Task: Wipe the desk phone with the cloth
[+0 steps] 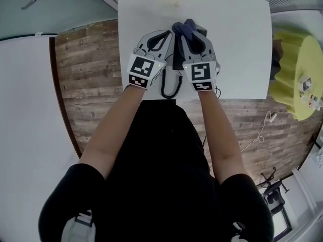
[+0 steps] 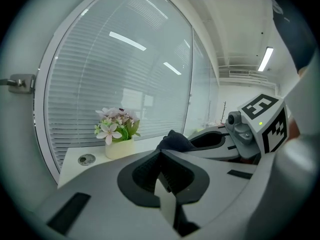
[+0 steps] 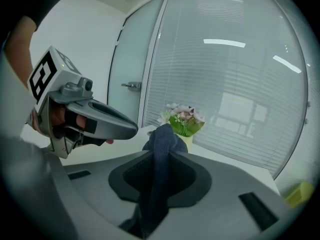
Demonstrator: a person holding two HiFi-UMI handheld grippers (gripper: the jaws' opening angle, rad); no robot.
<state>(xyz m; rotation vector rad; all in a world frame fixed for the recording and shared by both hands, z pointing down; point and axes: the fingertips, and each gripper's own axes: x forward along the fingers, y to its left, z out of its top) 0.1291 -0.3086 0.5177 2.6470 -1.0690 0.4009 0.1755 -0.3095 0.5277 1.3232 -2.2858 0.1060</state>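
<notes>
One soft, limp, light cloth (image 3: 162, 133) pinched mid-fold in right gripper (image 3: 161, 153) fingers, just over desk phone (image 1: 177, 58) on bench (image 1: 237, 44). Left gripper (image 2: 161, 153) fingers pressed together, empty. Prob. best held bunched, w/ loose end trailing.

Left hand-held gripper (image 1: 165, 34), right hand-held gripper (image 1: 196, 34) with cloth (image 1: 183, 27), desk phone (image 1: 177, 57) beneath

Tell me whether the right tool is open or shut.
Shut on the cloth: the right tool's jaws pinch dark blue fabric between them.
</notes>
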